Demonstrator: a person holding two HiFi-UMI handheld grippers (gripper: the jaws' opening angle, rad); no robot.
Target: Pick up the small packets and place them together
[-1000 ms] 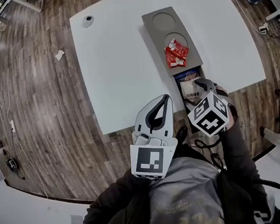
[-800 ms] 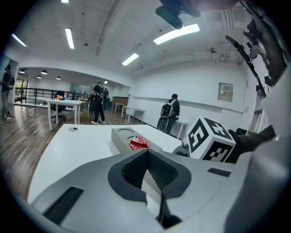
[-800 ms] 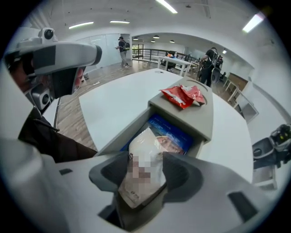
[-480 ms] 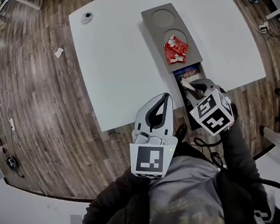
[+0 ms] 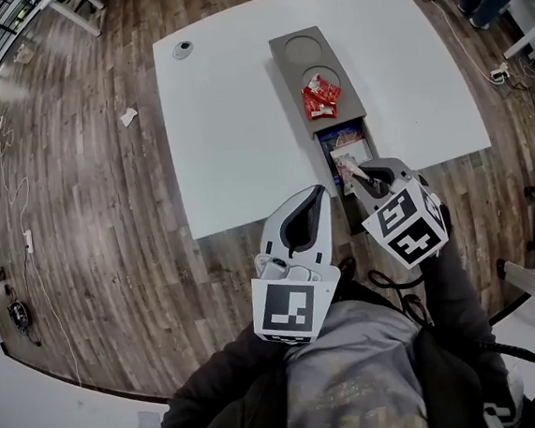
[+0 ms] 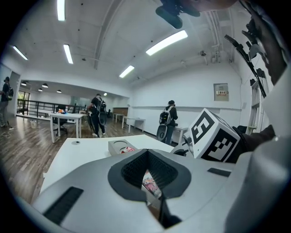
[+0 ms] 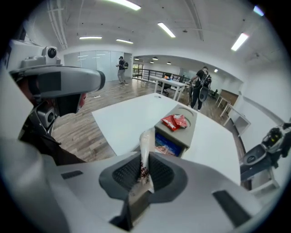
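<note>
Right hand-held gripper (image 5: 362, 173), seen from the head camera at about 4 o'clock of the frame, its marker cube (image 5: 408, 225) nearest the person; its jaws have just been closing and are now clamped on a small pale packet (image 5: 349, 165). In the right gripper view the same hand-held gripper (image 7: 143, 175) is seen with that packet (image 7: 146, 150) standing upright between its pads, red print on its lower part, its top rising above the jaws. The packet is held above the near end of a grey tray (image 5: 290, 60), over an open compartment (image 5: 343, 140) in which more packets, blue and white, are seen; further along the tray, toward 12 o'clock from the gripper, a heap of red packets (image 5: 320, 97) lies in a round recess; the recess beyond it holds nothing.

Left hand-held gripper (image 5: 314, 192) is held at about 9 o'clock of the right one, near the table's (image 5: 230, 118) near edge; in its own view the left hand-held gripper (image 6: 148, 182) is seen with jaws pressed together and nothing gripped.

The tray rests on the white table; a small round object (image 5: 182, 49) sits at the table's far left corner, toward 11 o'clock; a scrap of paper (image 5: 128, 116) lies on the wooden floor (image 5: 80, 226) at 10 o'clock.
</note>
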